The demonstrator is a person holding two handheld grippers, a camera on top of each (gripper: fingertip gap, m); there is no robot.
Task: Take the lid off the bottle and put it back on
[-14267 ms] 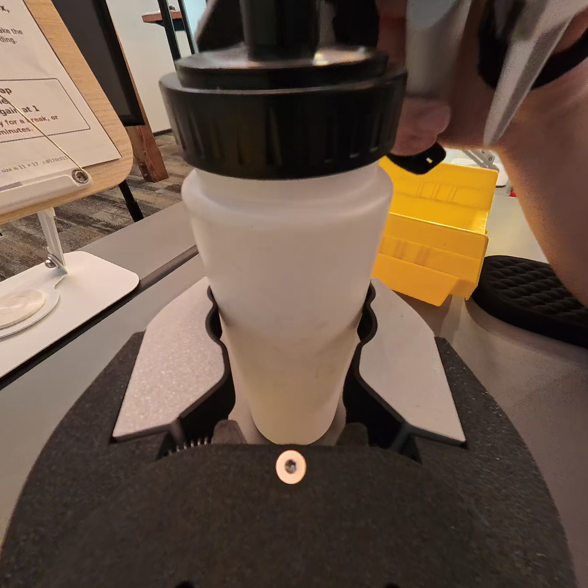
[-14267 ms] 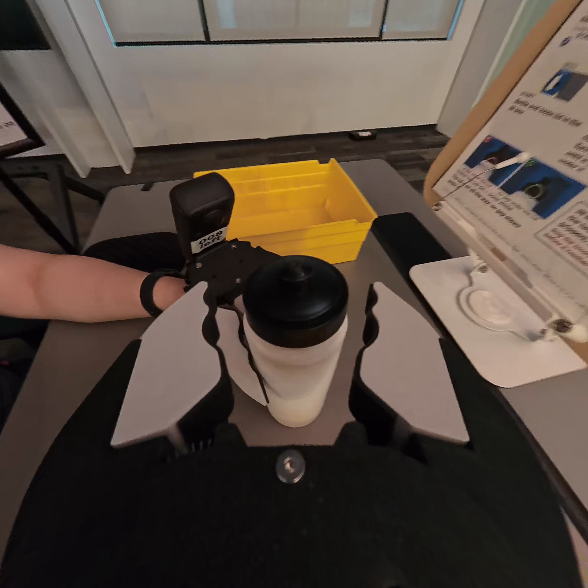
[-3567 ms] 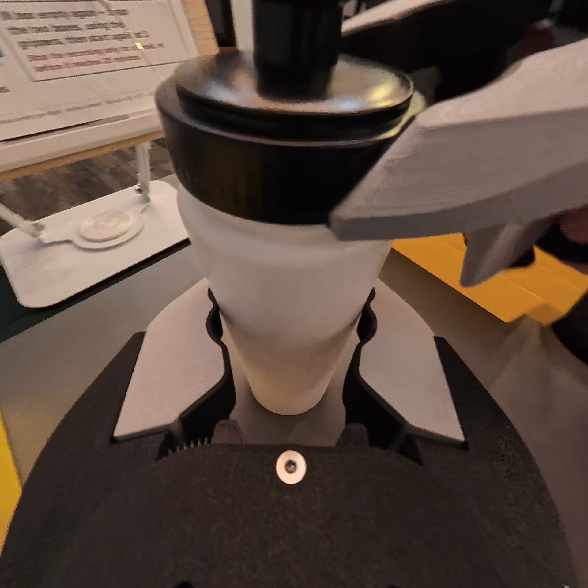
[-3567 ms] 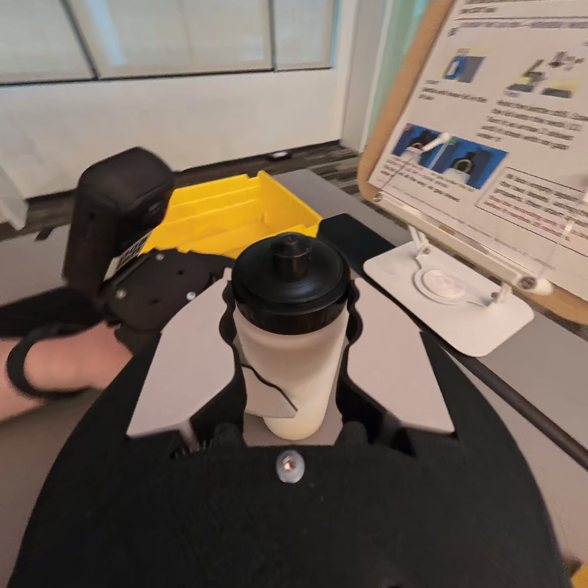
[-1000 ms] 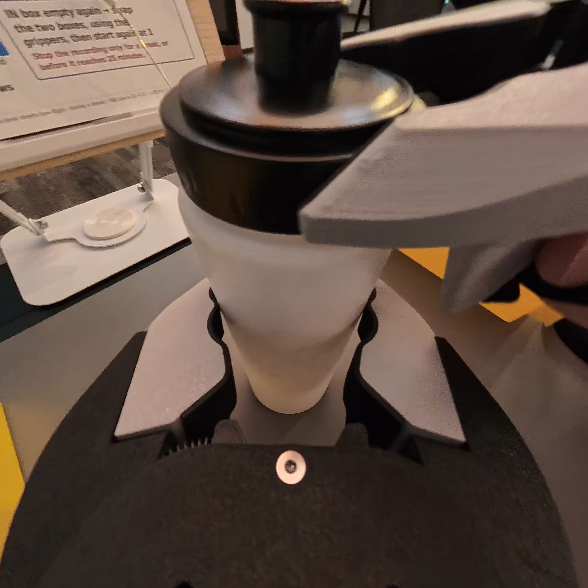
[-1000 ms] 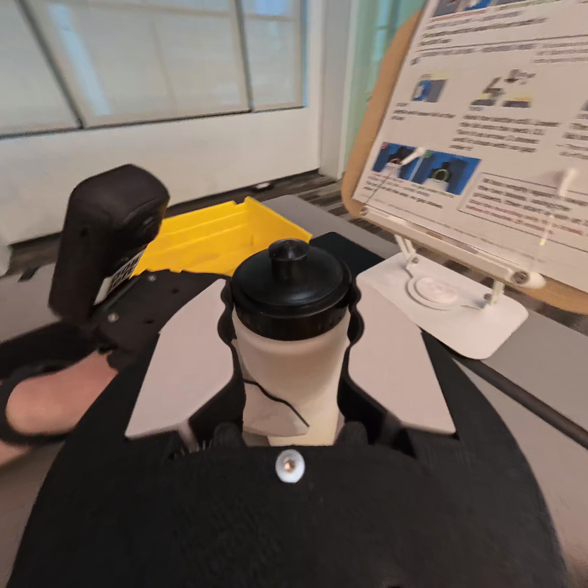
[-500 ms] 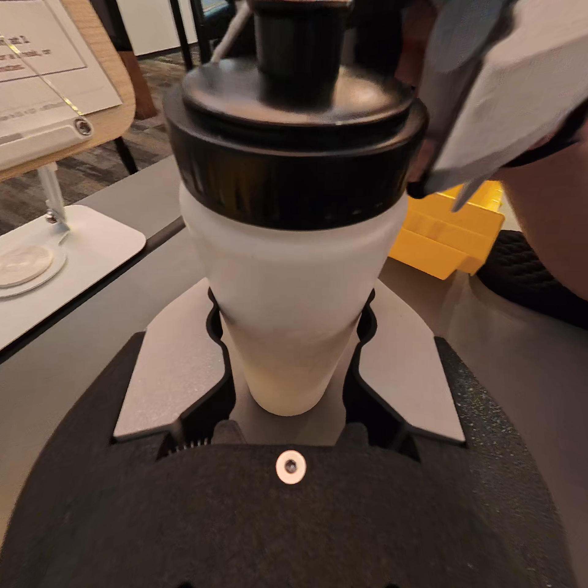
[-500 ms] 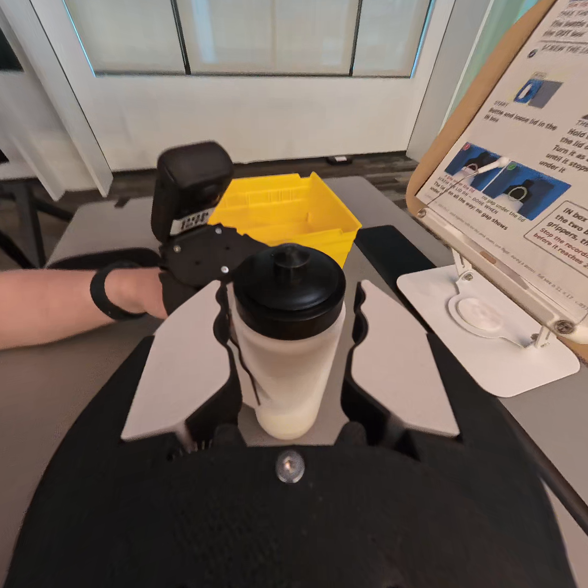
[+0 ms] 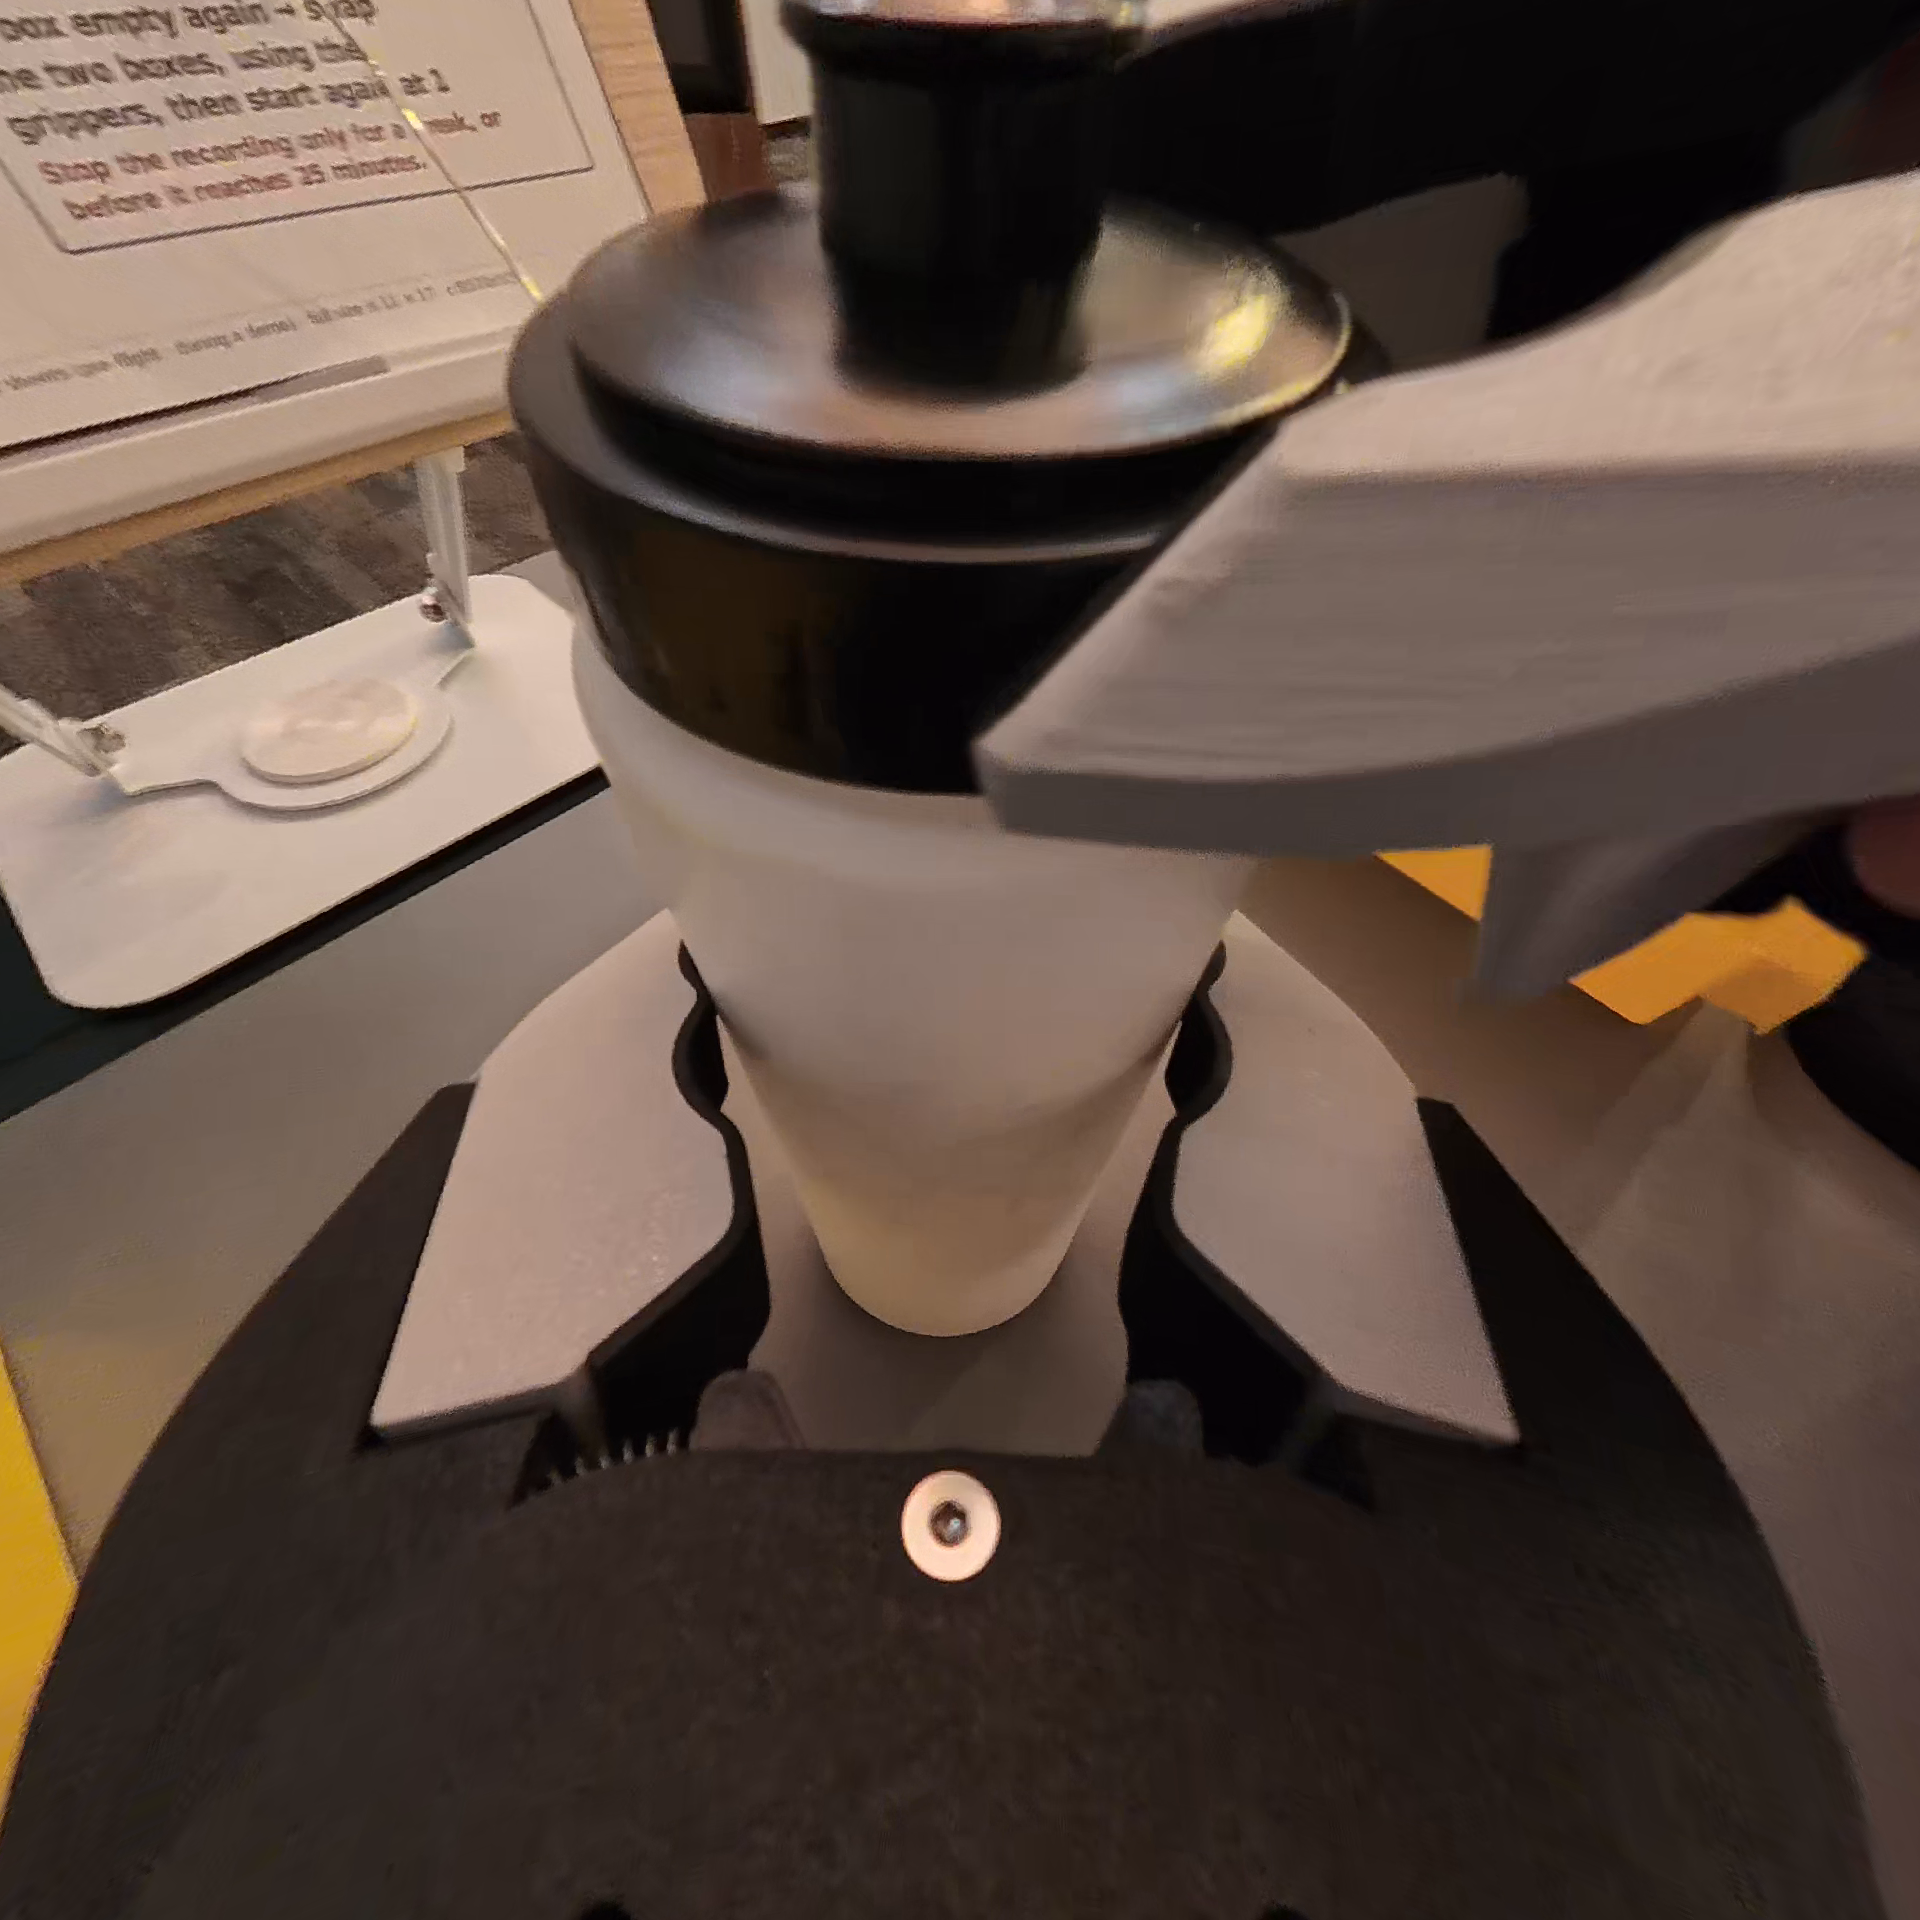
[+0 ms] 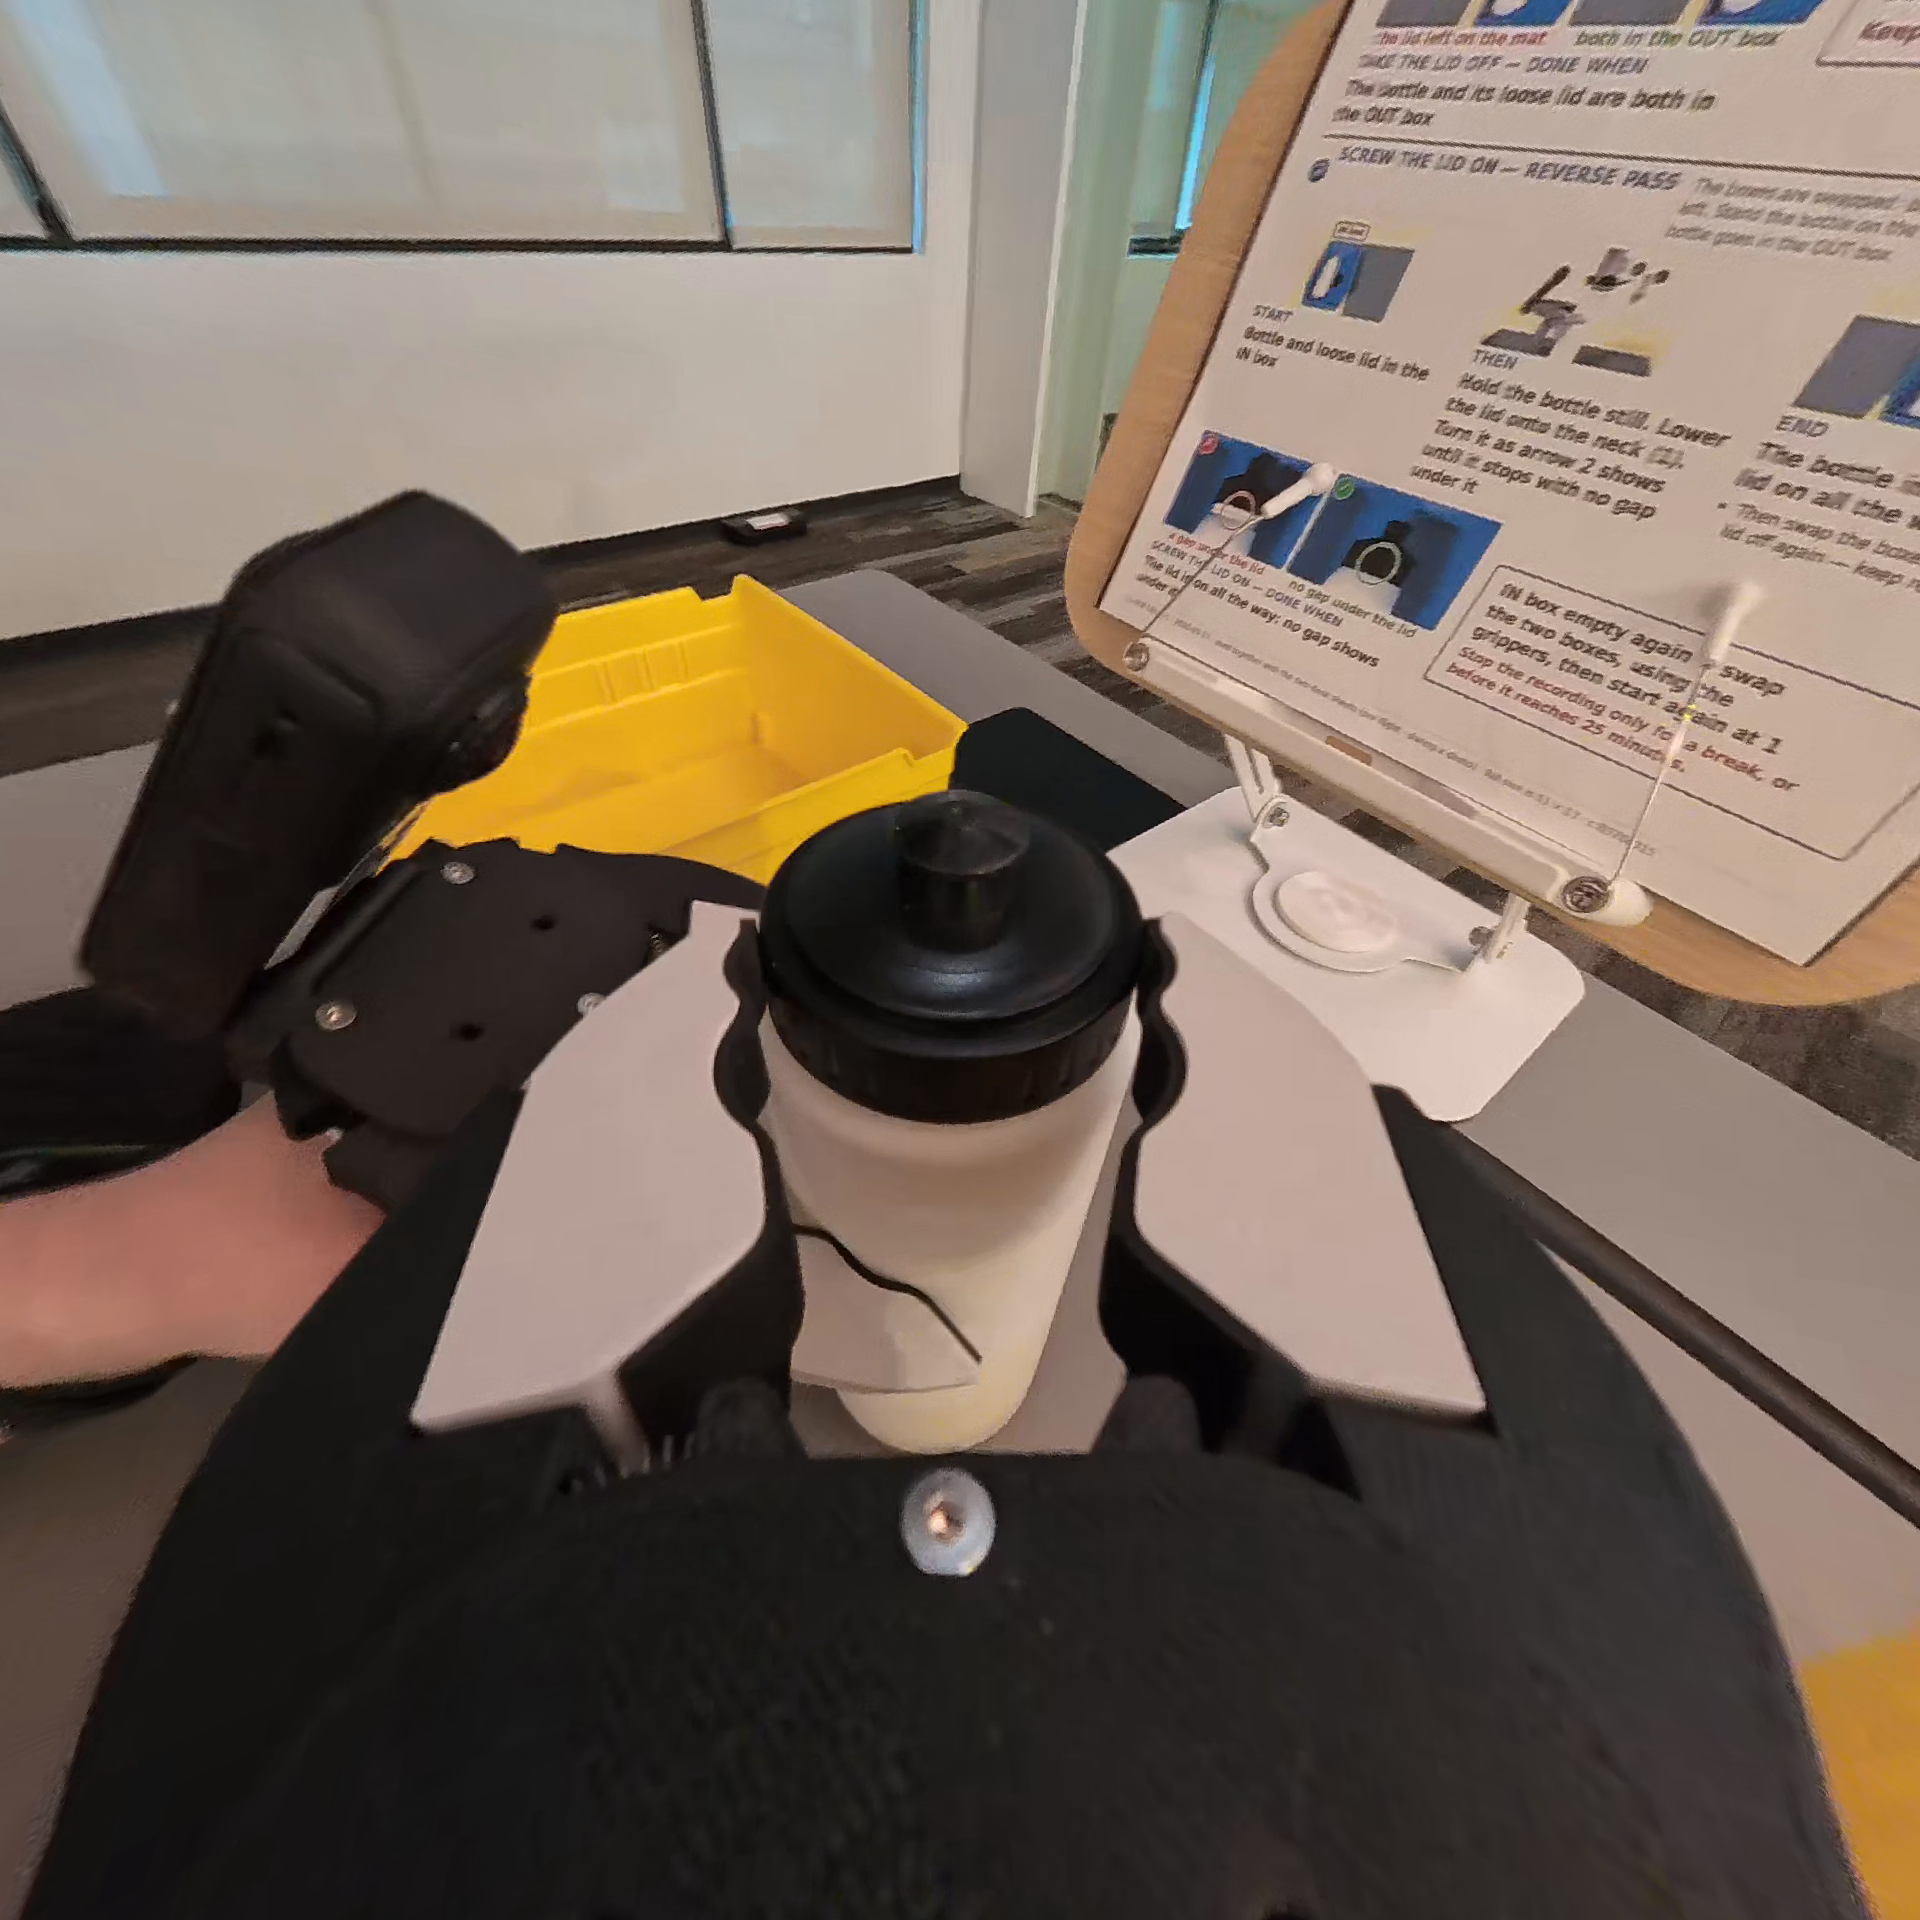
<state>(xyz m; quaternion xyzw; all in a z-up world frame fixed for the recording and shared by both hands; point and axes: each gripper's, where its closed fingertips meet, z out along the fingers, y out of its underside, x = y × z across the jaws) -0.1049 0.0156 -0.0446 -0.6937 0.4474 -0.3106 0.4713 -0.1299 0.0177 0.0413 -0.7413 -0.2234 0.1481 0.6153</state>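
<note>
On the grey table behind the bottle sits a yellow bin, and to its right a dark mat and a white stand base carrying a tilted instruction board. The left gripper's black body and its camera housing block much of the bin from the right wrist view.

The white bottle stands upright in the middle of it all, its black lid seated on the neck. The left gripper comes in low from the side, its grey fingers closed against the bottle's lower body, a bare hand behind it. The right gripper reaches in higher, its fingers pressed to either side of the lid's ribbed rim; from the left wrist view one pale finger crosses in front of the lid and hides its right edge. Motion blur softens that edge, so the contact there looks firm rather than certain.
</note>
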